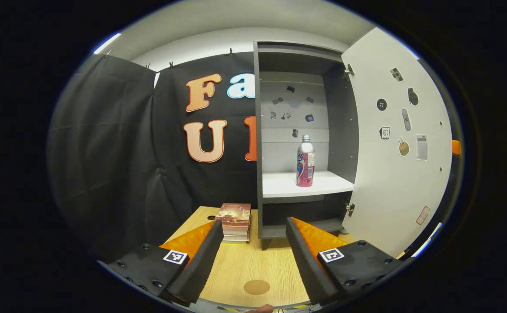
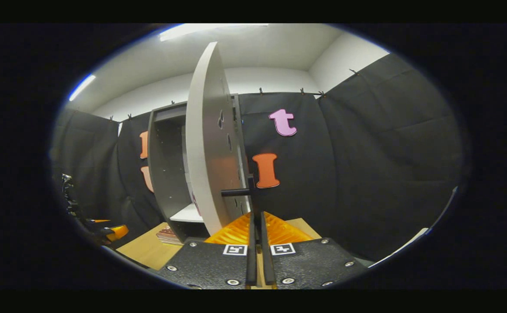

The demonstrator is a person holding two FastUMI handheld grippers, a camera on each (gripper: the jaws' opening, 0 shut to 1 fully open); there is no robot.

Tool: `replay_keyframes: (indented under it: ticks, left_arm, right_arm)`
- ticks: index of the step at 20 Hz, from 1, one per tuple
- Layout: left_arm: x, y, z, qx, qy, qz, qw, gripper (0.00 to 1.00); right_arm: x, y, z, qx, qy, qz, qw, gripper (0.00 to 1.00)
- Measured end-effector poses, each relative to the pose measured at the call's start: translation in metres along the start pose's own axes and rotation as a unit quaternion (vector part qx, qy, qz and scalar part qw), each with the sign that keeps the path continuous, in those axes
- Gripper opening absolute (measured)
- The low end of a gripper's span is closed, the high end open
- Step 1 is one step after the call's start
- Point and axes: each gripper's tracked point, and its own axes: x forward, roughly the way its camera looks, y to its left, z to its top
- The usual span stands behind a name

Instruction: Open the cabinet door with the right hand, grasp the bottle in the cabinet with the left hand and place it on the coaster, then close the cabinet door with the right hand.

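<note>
Looking at it from the left gripper (image 1: 251, 241) outward: its jaws are spread wide with nothing between them, hovering low over the wooden table (image 1: 244, 265), aimed at the cabinet (image 1: 301, 130). Right below it sits the round coaster (image 1: 256, 287), then a little stack of books (image 1: 235, 221) just left of the cabinet's foot. Farther back, the bottle (image 1: 305, 161) stands upright on the white shelf (image 1: 305, 184), well apart from the fingers.

So I'd say the door-opening step is basically done and the bottle grab is up next. That calls for lifting the left gripper to shelf height, pushing forward and straddling the bottle around its middle before squeezing.

The right gripper (image 2: 256, 217) is level, off to the side, with its jaws nearly pinched together. It's just below the dark handle (image 2: 236, 191) on the door (image 2: 207, 143), which is swung way out, but I can't tell whether the fingers actually grip it.
</note>
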Motion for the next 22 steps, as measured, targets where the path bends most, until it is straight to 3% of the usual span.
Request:
replay_keyframes:
  ticks: [2, 8, 9, 11, 13, 15, 16, 22]
  left_arm:
    - [0.016, -0.010, 0.006, -0.005, -0.008, -0.011, 1.000, 0.94]
    - [0.088, -0.063, 0.040, -0.008, -0.055, -0.063, 0.996, 0.95]
    - [0.103, -0.070, 0.043, -0.005, -0.059, -0.069, 0.996, 0.95]
    - [0.140, -0.093, 0.051, -0.004, -0.063, -0.088, 0.994, 0.95]
    - [0.177, -0.111, 0.056, -0.005, -0.061, -0.102, 0.993, 0.95]
    - [0.214, -0.126, 0.064, -0.007, -0.067, -0.113, 0.991, 0.95]
    - [0.230, -0.134, 0.065, -0.006, -0.066, -0.120, 0.991, 0.95]
    - [0.314, -0.167, 0.064, -0.009, -0.063, -0.145, 0.987, 0.94]
  right_arm:
    - [-0.013, 0.003, 0.000, -0.004, -0.004, -0.010, 1.000, 0.06]
    - [-0.058, 0.027, 0.013, -0.049, -0.030, -0.041, 0.997, 0.04]
    - [-0.066, 0.040, 0.016, -0.053, -0.035, -0.038, 0.997, 0.00]
    - [-0.073, 0.066, 0.013, -0.047, -0.035, -0.023, 0.998, 0.14]
    - [-0.069, 0.083, 0.006, -0.050, -0.035, -0.022, 0.998, 0.14]
    - [-0.059, 0.098, -0.001, -0.060, -0.032, -0.022, 0.997, 0.02]
    - [-0.051, 0.105, -0.005, -0.055, -0.027, -0.021, 0.998, 0.11]
    - [-0.006, 0.106, -0.020, -0.009, 0.004, -0.059, 0.998, 0.20]
